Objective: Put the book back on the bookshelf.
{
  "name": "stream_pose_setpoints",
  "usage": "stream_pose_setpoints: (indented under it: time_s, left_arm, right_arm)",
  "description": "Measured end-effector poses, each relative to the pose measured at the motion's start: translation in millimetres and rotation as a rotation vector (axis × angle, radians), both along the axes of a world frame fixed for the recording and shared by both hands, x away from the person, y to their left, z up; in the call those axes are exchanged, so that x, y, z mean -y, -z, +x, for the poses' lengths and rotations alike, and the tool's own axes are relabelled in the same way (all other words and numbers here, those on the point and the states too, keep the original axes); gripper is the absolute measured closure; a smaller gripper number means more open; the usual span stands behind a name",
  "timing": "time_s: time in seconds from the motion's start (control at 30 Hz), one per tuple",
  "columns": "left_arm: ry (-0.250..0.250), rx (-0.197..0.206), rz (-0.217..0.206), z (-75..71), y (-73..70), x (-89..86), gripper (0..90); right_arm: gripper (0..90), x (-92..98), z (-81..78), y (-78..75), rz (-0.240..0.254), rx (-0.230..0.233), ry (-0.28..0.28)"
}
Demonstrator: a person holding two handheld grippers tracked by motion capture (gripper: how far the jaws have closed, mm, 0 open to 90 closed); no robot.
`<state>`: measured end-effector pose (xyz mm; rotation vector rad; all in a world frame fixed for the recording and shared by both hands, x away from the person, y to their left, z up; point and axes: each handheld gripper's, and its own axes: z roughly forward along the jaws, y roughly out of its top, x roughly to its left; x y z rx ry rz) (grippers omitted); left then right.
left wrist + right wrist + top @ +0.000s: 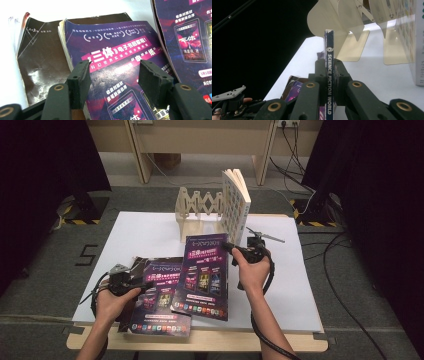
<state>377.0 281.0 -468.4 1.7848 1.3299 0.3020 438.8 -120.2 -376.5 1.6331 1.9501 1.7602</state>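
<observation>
One thin, floppy magazine point(205, 275) is being gripped at its spine by the right tongs point(329, 72); the left tongs point(113, 75) are being held released.

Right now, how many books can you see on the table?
4: a white book upright in the wooden rack; a purple book gripped by the right gripper; another purple one near the left gripper; a brown one beneath. More may hide underneath.
</observation>
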Motion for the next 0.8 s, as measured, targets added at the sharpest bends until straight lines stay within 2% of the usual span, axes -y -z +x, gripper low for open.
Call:
stream_pose_setpoints:
  time_s: [0.3,0.8]
  left_arm:
    - [-0.001,0.000,0.000,-0.1,-0.1,-0.2,42.2]
    - [-0.003,0.001,-0.004,-0.5,-0.5,-0.3,42.2]
  right_arm:
    - [84.9,3.9,-1.3,-7.4,0.010,0.036,0.032]
    - [84.9,12.5,-0.6,-27.4,-0.004,0.130,0.085]
